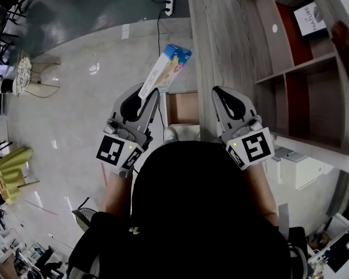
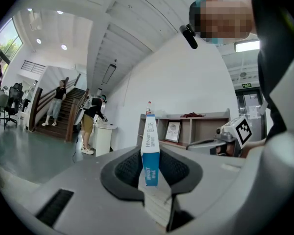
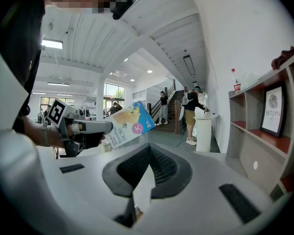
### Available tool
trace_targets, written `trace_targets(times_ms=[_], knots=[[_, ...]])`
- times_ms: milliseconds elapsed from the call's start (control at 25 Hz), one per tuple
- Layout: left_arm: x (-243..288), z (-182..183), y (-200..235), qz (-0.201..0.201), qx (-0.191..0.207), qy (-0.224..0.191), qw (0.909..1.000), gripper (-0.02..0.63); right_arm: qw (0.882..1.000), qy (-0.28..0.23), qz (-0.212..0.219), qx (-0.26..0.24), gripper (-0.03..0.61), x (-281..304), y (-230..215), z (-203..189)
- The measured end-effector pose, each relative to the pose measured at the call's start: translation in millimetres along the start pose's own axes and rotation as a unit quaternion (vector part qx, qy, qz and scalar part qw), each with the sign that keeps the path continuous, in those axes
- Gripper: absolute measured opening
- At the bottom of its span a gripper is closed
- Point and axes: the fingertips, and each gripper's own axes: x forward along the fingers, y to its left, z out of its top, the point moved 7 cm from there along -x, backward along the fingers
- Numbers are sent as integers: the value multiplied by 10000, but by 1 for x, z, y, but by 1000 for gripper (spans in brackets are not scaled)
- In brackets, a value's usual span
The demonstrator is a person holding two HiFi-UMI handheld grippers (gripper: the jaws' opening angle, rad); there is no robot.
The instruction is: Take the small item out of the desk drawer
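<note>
My left gripper (image 1: 153,93) is shut on a small flat box (image 1: 166,68), blue, white and yellow, which sticks up and away from the jaws over the floor. In the left gripper view the box (image 2: 150,151) stands edge-on between the pads. The open desk drawer (image 1: 183,108) shows its brown inside just right of that gripper, under the desk's near end; my head hides its front. My right gripper (image 1: 218,92) hovers over the desk edge beside the drawer, shut and empty. From the right gripper view (image 3: 148,150) the box (image 3: 130,126) is at the left.
The long grey wooden desk (image 1: 215,45) runs away from me. A shelf unit (image 1: 302,68) with a framed print (image 1: 310,18) stands at its right. A power strip (image 1: 169,6) and cable lie on the floor. Several people stand by distant stairs (image 2: 54,111).
</note>
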Motion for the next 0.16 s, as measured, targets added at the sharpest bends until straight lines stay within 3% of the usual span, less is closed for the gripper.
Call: trace_targets(times_ms=[160], knots=[[2,-3,-4,-55,38,18,10000,92,10000,-3,16,7,-3,0,-2,-4]])
